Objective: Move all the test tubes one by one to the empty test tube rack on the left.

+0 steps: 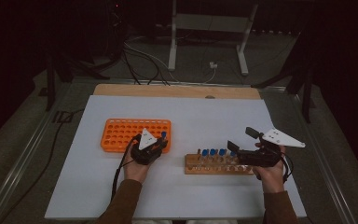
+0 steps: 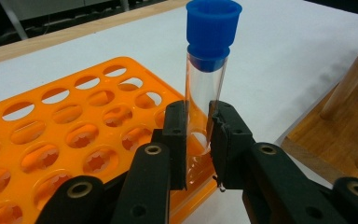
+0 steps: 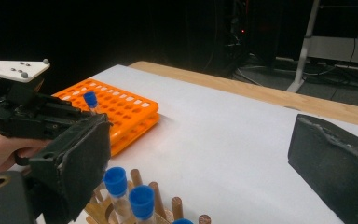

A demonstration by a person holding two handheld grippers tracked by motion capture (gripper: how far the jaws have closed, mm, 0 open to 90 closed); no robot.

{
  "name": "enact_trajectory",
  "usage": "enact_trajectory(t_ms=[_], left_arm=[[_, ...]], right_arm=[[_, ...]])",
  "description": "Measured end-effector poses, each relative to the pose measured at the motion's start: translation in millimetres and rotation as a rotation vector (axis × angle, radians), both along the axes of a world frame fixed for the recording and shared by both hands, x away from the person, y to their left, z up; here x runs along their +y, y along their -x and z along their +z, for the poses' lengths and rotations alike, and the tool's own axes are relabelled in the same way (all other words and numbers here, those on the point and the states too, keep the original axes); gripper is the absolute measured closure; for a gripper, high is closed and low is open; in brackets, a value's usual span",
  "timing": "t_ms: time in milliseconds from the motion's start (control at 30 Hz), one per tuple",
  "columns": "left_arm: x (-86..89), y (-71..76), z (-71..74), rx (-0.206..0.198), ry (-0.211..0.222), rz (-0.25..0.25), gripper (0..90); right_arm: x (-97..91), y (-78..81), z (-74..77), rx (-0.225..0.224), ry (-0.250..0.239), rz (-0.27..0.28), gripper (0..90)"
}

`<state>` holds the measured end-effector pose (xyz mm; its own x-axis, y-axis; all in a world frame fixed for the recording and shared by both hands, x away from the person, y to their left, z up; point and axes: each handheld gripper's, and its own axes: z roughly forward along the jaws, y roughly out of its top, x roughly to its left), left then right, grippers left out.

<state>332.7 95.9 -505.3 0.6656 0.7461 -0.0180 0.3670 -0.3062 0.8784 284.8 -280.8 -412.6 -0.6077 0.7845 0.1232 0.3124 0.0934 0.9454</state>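
Note:
A clear test tube with a blue cap (image 2: 207,74) stands upright in a corner hole of the orange rack (image 2: 74,135). My left gripper (image 2: 198,135) is shut on its glass body, just above the rack's top. In the high view the left gripper (image 1: 162,142) sits at the right end of the orange rack (image 1: 121,133). My right gripper (image 1: 241,139) is open with nothing between its jaws, held over the right end of the wooden rack (image 1: 214,167). That rack carries several blue-capped tubes (image 1: 213,152). From the right gripper view, the held tube (image 3: 90,100) rises from the orange rack (image 3: 121,109).
The white sheet (image 1: 205,116) covers the wooden table, with its bare wooden edge (image 1: 177,90) at the far side. Wooden pegs (image 3: 177,207) and two blue-capped tubes (image 3: 116,182) stand just under the right gripper (image 3: 205,163). Cables and a metal stand (image 1: 205,28) lie on the floor beyond.

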Motion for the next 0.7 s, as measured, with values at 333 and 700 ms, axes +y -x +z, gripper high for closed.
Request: enact_trajectory(t_ms=[333,700], left_arm=[[8.6,1.6,6.9,0.016,0.053,-0.002,63.8],[39.2,17.0,31.1,0.005,0.172,0.004,48.9]], right_arm=[[-2.8,0.6,-2.8,0.010,0.006,0.001,6.0],[-7.3,2.6,-11.4,0.048,0.034,0.020,7.4]])
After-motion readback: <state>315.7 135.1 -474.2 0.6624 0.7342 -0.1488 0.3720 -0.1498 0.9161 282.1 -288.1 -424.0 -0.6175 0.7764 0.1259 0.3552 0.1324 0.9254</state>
